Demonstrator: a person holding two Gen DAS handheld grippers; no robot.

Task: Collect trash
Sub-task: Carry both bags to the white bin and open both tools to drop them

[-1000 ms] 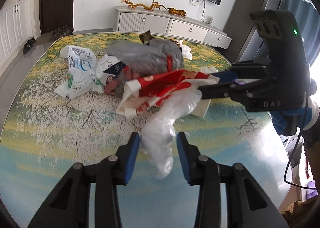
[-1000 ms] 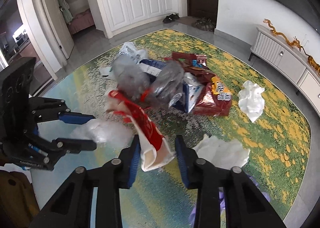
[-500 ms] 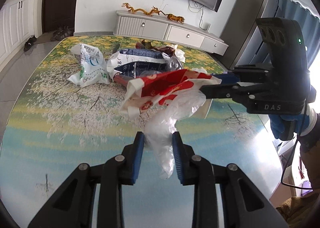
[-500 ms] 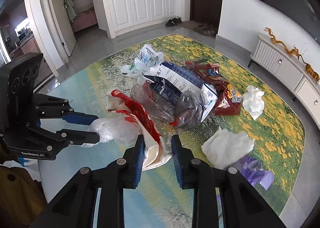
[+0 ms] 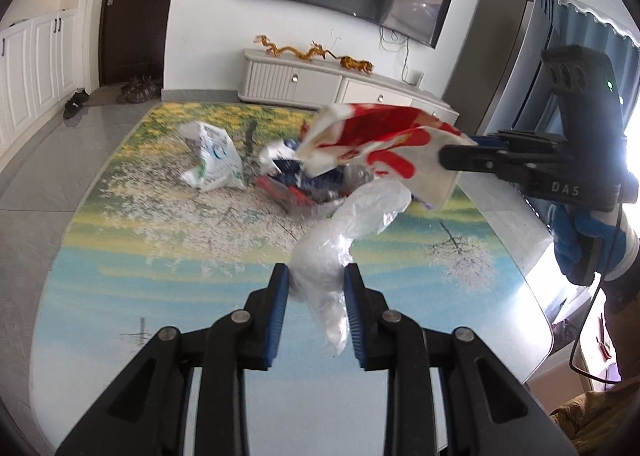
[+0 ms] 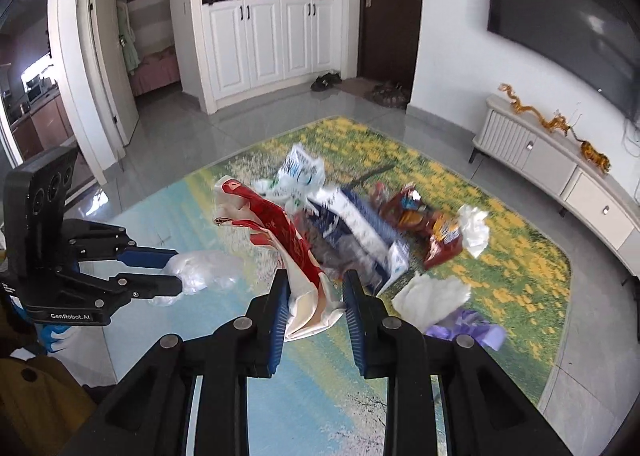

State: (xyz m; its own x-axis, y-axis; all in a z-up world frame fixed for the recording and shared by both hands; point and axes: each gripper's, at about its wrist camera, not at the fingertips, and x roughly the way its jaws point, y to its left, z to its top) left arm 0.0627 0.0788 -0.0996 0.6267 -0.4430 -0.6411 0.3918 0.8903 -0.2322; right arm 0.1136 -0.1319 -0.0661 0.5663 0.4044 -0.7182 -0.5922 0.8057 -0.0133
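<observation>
Left gripper (image 5: 314, 288) pinches clear plastic bag (image 5: 340, 232) above rug (image 5: 120, 256). Right gripper (image 6: 314, 296) clamps red-white wrapper (image 6: 280, 228). Only right wrist view shows tissue (image 6: 430, 296) and purple bag (image 6: 476, 330).

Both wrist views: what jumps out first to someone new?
The red-and-white bag hangs pinched in the right tongs, lifted above the landscape-print rug. Beside it, the left tongs grip a crumpled clear plastic bag, also off the floor. Behind both, a heap of wrappers lies mid-rug, with white tissue and a purple scrap nearer the right tongs.
</observation>
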